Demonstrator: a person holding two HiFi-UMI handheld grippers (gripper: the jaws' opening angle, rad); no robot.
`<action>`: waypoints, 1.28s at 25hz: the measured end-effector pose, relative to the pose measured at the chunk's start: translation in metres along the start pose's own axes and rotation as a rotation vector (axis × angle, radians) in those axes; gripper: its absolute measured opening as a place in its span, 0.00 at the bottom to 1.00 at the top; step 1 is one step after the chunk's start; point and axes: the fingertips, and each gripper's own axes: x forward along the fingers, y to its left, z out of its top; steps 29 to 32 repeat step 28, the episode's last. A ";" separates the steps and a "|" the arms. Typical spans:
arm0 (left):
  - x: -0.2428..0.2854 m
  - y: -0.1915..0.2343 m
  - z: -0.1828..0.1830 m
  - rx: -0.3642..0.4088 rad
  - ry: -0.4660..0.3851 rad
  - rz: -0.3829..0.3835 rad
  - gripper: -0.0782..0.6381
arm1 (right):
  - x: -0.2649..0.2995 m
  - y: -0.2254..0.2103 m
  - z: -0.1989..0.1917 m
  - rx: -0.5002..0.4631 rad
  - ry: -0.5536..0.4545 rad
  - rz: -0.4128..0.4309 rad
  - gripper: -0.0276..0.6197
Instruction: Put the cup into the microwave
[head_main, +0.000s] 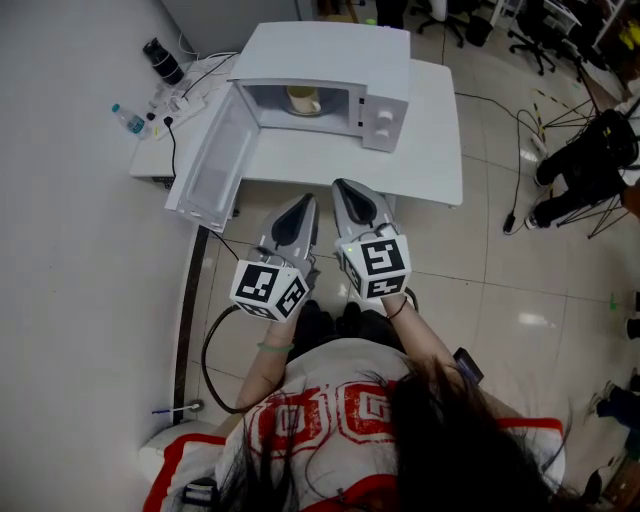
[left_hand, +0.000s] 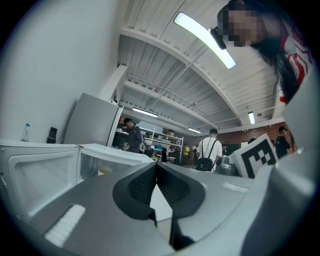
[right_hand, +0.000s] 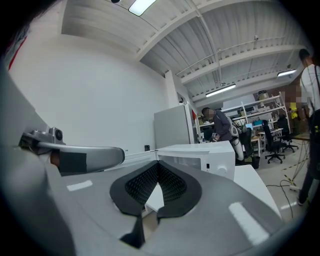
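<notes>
Left claw (head_main: 303, 201) and right claw (head_main: 346, 186) closed, empty, cream cup (head_main: 303, 100) inside open microwave (head_main: 330, 45)

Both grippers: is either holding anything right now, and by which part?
Nothing is held. The left gripper and right gripper each have jaws closed together, empty. The cup sits inside the open microwave, apart from both.

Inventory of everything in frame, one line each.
table: 1, white, ahead of the person
microwave: 1, white, on the table, door open
cup: 1, cream, inside the microwave
water bottle: 1, clear, blue cap, left of the microwave
power strip: 1, white, by the bottle
office chairs: several, black, far background
left tool: 1, grey, shut, empty, short of the table
right tool: 1, grey, shut, empty, beside the left tool
</notes>
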 end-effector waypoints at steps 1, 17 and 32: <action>-0.001 0.001 0.000 0.001 0.001 -0.002 0.09 | 0.000 0.002 0.000 0.000 -0.002 -0.002 0.04; -0.015 0.025 0.011 -0.019 -0.017 -0.016 0.09 | 0.007 0.026 0.004 -0.019 0.003 -0.024 0.04; -0.017 0.031 0.012 -0.035 -0.020 -0.013 0.09 | 0.013 0.028 0.005 -0.015 0.005 -0.028 0.04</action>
